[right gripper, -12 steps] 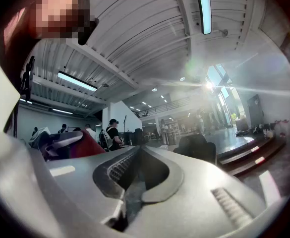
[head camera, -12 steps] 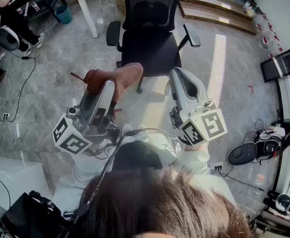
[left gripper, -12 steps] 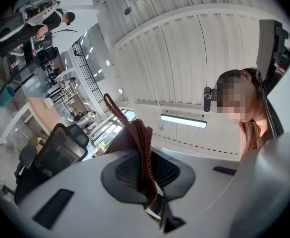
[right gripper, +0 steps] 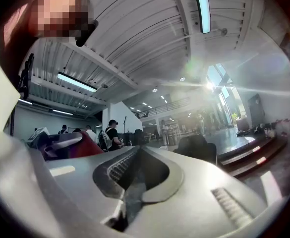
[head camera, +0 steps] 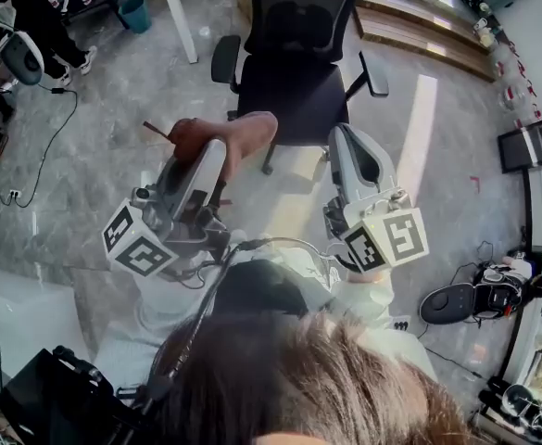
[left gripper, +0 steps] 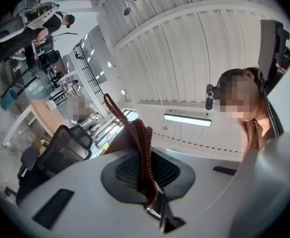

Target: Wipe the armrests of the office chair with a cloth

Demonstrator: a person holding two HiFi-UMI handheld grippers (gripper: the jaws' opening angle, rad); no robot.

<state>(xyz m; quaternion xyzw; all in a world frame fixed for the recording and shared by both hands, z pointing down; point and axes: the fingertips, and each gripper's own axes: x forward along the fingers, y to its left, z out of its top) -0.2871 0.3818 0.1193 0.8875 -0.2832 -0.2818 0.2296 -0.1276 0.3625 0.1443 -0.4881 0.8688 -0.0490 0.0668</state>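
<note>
Holding a reddish-brown cloth (head camera: 240, 133) clamped in the left gripper (left gripper: 143, 168), jaws pressed together on a thin fold of it. Most of the fabric bunched past the tips, with a loose strand sticking out to that gripper's left. Carrying nothing in the right gripper (right gripper: 133, 173), jaws closed flat against each other.

Facing the office chair (head camera: 298, 82), ahead of both grippers and well apart from them. No contact yet with either armrest. Left-side armrest (head camera: 221, 60) ahead of the left gripper. Right-side armrest (head camera: 375, 74) ahead of the right gripper and a little to its right.

Probable ways of going wrong from here:
- Could lose the cloth mid-wipe through drag along the pad, with only a narrow fold apparently pinched.
- Could scrape bare jaw tips on the armrest instead of fabric, if brought down with the bunch hanging off to one side.
- Might shove the chair away or swivel it with a sideways push on an armrest and no brace from the idle right gripper.
- Could also snag the trailing strand on the armrest's support during the reach past it.

Worth steadying the chair with the right gripper first, laying the bunched part flat on the pad, and pressing lightly.
</note>
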